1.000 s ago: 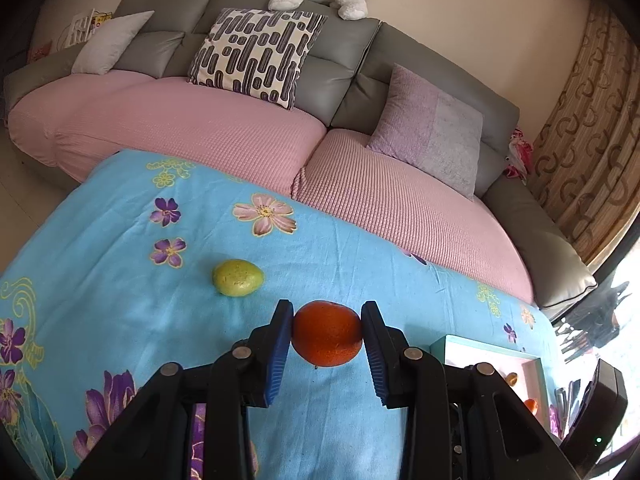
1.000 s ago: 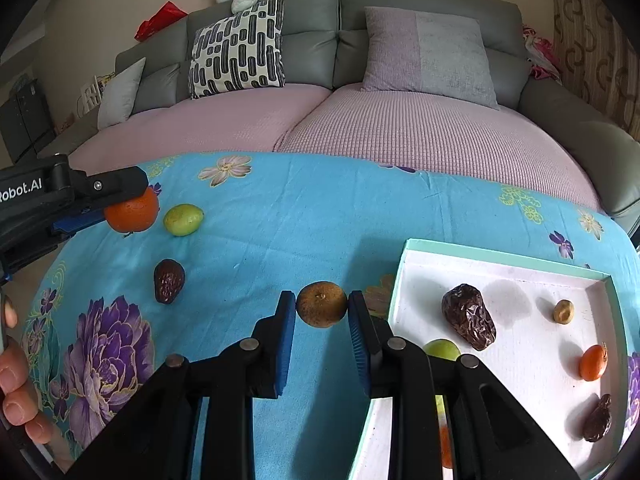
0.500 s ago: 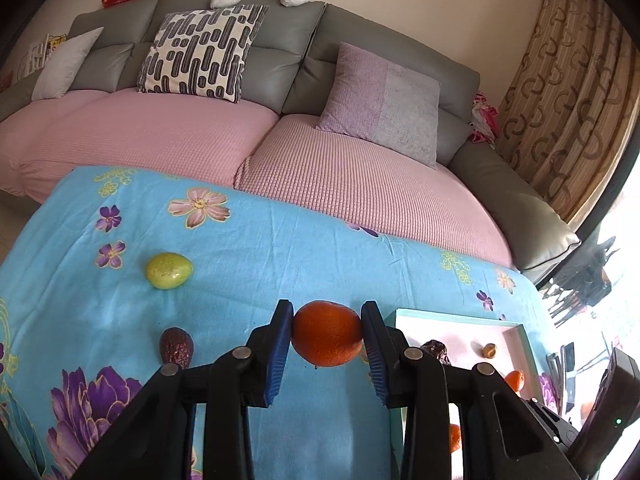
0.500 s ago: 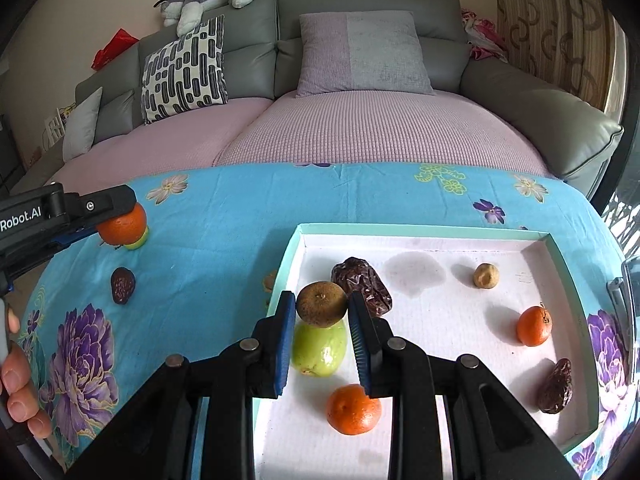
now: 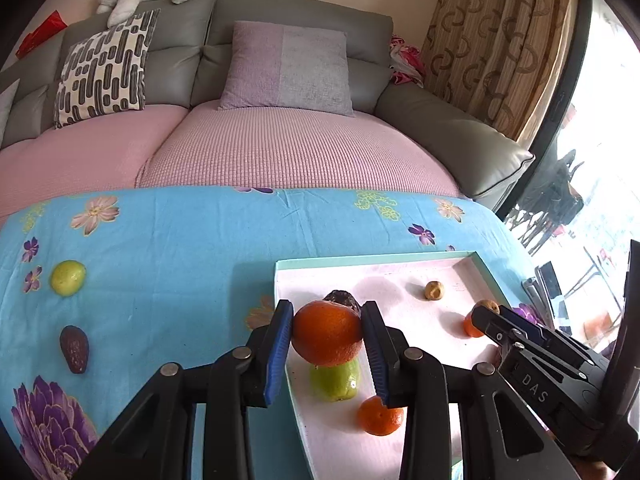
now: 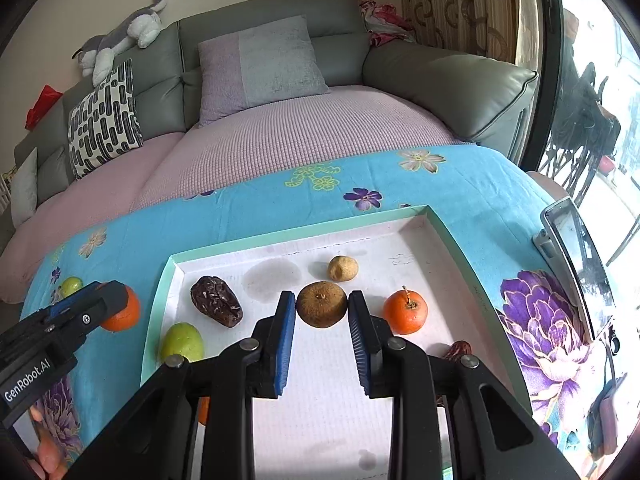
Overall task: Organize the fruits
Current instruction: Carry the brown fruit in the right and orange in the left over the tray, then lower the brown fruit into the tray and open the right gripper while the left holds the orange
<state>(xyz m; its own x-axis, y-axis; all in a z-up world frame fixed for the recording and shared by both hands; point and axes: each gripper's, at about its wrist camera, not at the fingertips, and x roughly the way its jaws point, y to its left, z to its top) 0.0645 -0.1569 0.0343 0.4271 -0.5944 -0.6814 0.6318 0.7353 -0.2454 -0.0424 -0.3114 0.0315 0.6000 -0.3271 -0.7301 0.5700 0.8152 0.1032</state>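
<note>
Fingers (image 5: 280, 344) of both grippers clamp fruit: left an orange (image 5: 327, 333), right a brown fruit (image 6: 321, 304) over tray (image 6: 288, 235)

Orange (image 5: 327, 338) held above white tray (image 5: 400, 276), brown fruit (image 6: 321, 304) likewise held

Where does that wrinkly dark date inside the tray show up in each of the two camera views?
Left wrist view: the date peeks out just behind the held orange, mostly hidden.
Right wrist view: it lies fully visible at the tray's left.
Shared landmark: the green fruit near it in the tray.
</note>
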